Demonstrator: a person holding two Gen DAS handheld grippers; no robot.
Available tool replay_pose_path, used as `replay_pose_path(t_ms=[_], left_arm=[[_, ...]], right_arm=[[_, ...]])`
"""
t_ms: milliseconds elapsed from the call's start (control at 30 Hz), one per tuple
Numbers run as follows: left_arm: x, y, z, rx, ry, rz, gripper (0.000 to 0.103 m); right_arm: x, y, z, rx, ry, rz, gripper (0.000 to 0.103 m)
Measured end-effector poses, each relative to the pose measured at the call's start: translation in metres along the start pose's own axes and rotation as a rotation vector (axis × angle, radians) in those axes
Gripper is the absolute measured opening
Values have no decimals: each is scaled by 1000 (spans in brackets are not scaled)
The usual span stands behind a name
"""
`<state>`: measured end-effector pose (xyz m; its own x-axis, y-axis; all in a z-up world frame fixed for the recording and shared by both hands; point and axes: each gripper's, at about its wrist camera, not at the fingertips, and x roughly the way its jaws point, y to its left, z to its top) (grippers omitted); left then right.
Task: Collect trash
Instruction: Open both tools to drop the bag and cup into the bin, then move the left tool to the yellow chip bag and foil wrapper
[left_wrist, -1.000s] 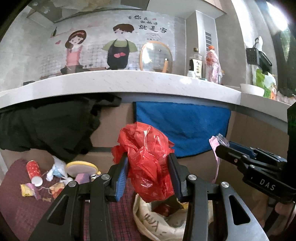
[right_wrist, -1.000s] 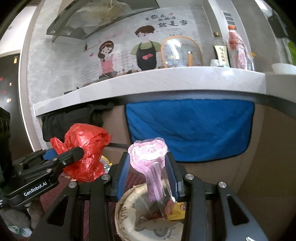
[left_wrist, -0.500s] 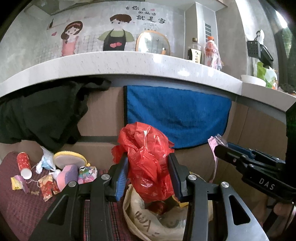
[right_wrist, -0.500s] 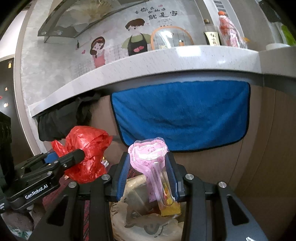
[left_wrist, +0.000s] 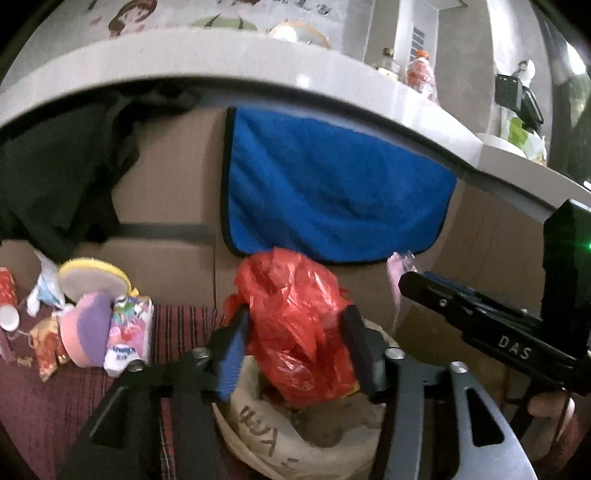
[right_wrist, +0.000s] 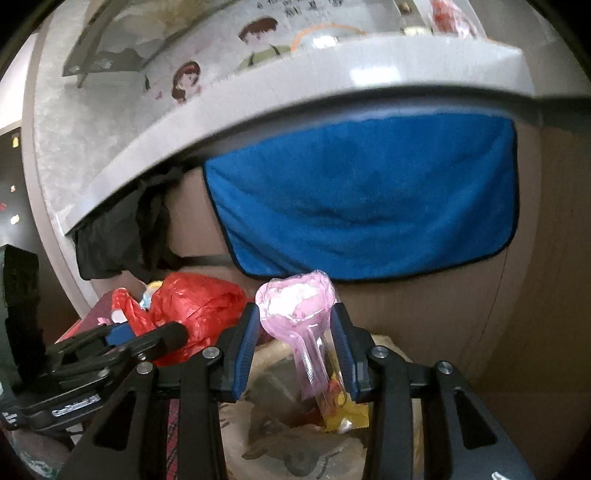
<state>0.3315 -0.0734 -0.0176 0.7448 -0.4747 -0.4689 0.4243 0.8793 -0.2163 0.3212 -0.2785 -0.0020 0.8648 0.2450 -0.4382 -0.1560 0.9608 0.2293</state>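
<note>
A crumpled red plastic bag (left_wrist: 295, 325) sits between the fingers of my left gripper (left_wrist: 295, 332), its lower end dipping into the mouth of a cream paper bag (left_wrist: 266, 417). The left jaws are opening and the pads look eased off the bag. My right gripper (right_wrist: 295, 321) is shut on a pink plastic packet (right_wrist: 295, 302) by its bulbous top, with the jaws just starting to part. The packet's clear tail hangs into the paper bag (right_wrist: 280, 454). Each gripper shows in the other's view: the left gripper (right_wrist: 147, 332) with the red bag (right_wrist: 199, 302), the right gripper (left_wrist: 417, 280) with the pink packet (left_wrist: 400, 262).
Litter lies at the left on a dark red checked cloth (left_wrist: 44, 398): a red paper cup (left_wrist: 7, 295), a yellow-rimmed lid (left_wrist: 92, 280), a pink-and-purple item (left_wrist: 88, 332) and a small carton (left_wrist: 129, 332). A blue towel (left_wrist: 332, 199) and a black cloth (left_wrist: 55, 177) hang from the counter edge.
Both grippers have sunk toward the paper bag, and the counter now sits higher in each view. The left fingers have spread apart around the red bag. The pink packet's tail reaches deeper into the bag.
</note>
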Motion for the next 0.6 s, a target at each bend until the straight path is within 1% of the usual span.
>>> replay_pose_path(t_ms=[67,200,300,367,500,600], left_arm=[[1,8,-1,-13,8,-5,57],[-2,29,2,-49,20,-29,59],[-17,47,2,-66,-4,-13,60],[-27,61,1,-81,-16,11,60],[-51,103,-1,-105,-29,75,59],[-72,135,-6,-114,-38,115,59]], right_arm=[[7,-6,-3,37,18,2,41],[14,-14,-11,78,38,-16,41],[18,-9,-12,79,60,-37,41],[17,2,-10,60,58,-55,41],[13,31,-4,14,37,-73,41],[13,68,3,-33,24,-66,41]])
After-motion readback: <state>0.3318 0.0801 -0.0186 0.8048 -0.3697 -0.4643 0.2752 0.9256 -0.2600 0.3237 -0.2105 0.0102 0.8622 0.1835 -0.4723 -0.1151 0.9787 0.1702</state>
